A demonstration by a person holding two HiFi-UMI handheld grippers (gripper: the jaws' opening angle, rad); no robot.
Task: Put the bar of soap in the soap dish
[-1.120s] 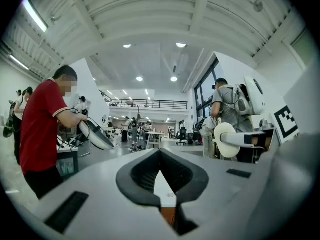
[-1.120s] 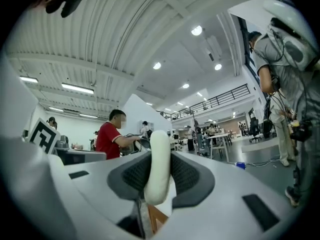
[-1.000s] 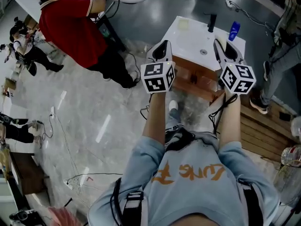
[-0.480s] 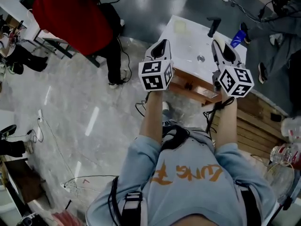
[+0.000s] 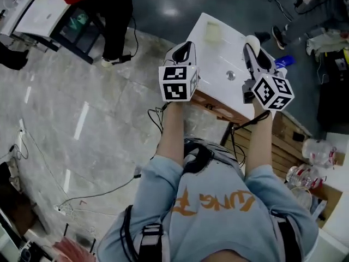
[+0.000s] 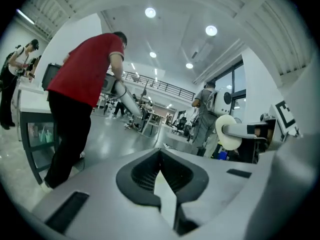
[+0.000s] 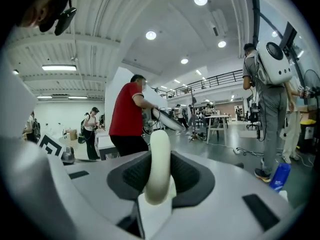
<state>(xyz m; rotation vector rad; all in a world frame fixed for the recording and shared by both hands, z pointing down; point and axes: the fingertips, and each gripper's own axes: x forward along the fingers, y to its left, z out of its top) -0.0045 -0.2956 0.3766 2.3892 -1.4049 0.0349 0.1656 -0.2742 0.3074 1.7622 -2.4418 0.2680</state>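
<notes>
A white oval bar of soap (image 7: 159, 165) stands upright between the jaws of my right gripper (image 7: 159, 151), which is shut on it. From the head view, the soap (image 5: 251, 40) sticks out of the right gripper (image 5: 253, 50) over the back right of a white washbasin top (image 5: 218, 59). A pale square soap dish (image 5: 213, 33) sits at the top's far left corner, apart from both grippers. My left gripper (image 5: 186, 49) hovers at the top's left edge, shut and empty. In the left gripper view its jaws meet (image 6: 161, 156), and the held soap (image 6: 231, 132) shows at right.
A round drain (image 5: 230, 76) lies mid-basin. A blue bottle (image 5: 284, 61) shows behind the right gripper. A wooden cabinet front (image 5: 217, 103) sits under the top. A person in red (image 6: 85, 84) stands at left; another person with a backpack (image 7: 270, 84) stands at right. Cables (image 5: 92, 192) trail over the floor.
The head view has swung, so the washbasin top now lies under both grippers. The person in red has slid out of the head view's top. Both grippers keep their pose and the soap stays held.
</notes>
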